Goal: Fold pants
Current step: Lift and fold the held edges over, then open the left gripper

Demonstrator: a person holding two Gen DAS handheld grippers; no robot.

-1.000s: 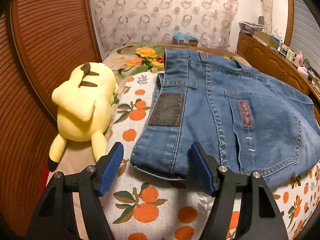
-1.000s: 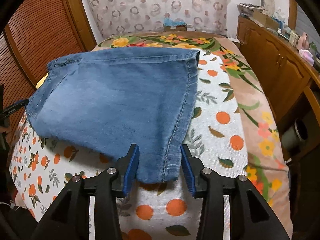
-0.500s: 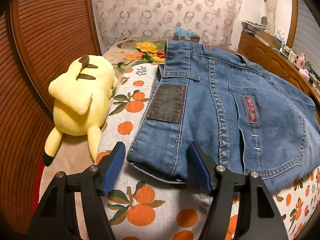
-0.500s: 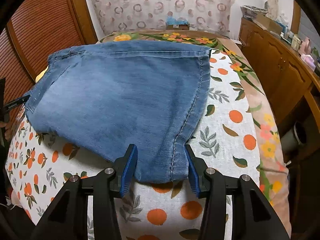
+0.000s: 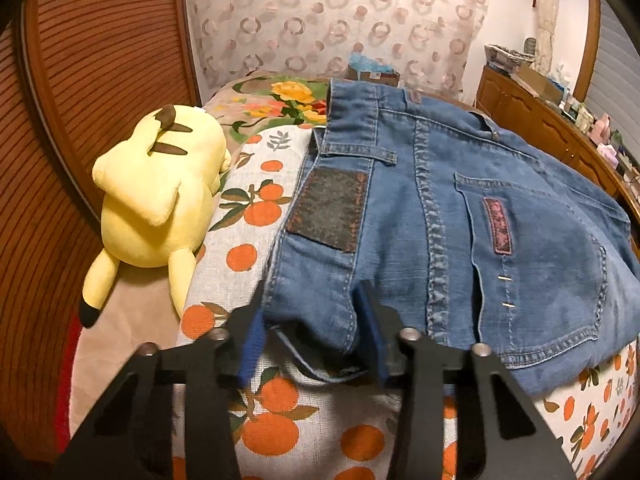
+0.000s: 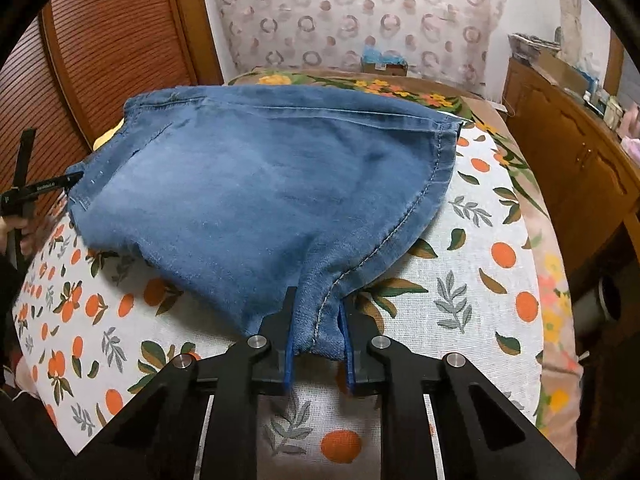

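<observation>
Lying folded on the orange-print bed [image 5: 276,428], the blue jeans [image 5: 460,240] span both views. Left claw [image 5: 316,332] is closing around the near waistband corner, denim between its pads. Right claw [image 6: 318,332] is closing too, its pads pinching the bunched near corner of the jeans [image 6: 260,200]. Yellow plush toy [image 5: 160,192] lies beside the jeans, left.

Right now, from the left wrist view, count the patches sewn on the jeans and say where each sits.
2. A dark rectangular patch sits below the waistband near the jeans' left edge; a narrow pink strip patch sits on the back pocket. Any on the underside are hidden.
</observation>
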